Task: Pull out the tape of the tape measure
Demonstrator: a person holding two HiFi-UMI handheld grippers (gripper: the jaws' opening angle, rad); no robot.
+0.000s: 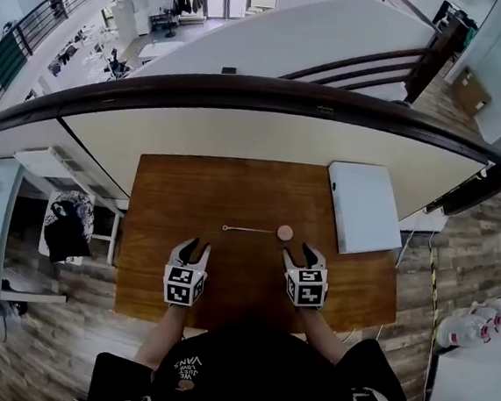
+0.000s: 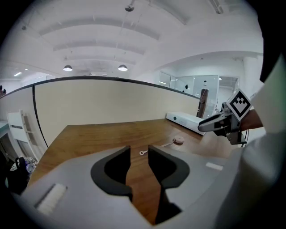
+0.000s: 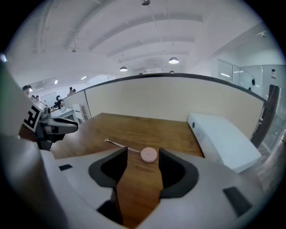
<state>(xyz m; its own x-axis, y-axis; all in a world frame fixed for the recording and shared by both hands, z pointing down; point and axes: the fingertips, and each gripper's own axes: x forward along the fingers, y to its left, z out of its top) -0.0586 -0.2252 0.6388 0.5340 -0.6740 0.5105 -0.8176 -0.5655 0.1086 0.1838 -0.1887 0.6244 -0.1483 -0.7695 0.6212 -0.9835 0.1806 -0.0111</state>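
Head view: the tape measure (image 1: 284,233) is sitting mid-table on the wooden table (image 1: 172,188), with its tape (image 1: 252,231) lying drawn out toward the left. The left gripper (image 1: 195,248) and right gripper (image 1: 302,255) are both hanging on the near side of it, touching nothing. A white box (image 1: 363,206) is lying at the far right.

Left gripper view: the jaws are standing partly apart and gripping nothing, with only bare wood showing between them. The end ring (image 2: 143,152) is lying just beyond the gap. That ring is looking thin and flat, so a pinch here is probably risking scraping the wood and missing it.

Right gripper view: these jaws are also gaping and empty, with the pink case lined up just past them. It's round and likely light, so an off-centre squeeze is risking popping it sideways. And if nobody's pinning it, a tug on the ring is probably just dragging the whole thing left.
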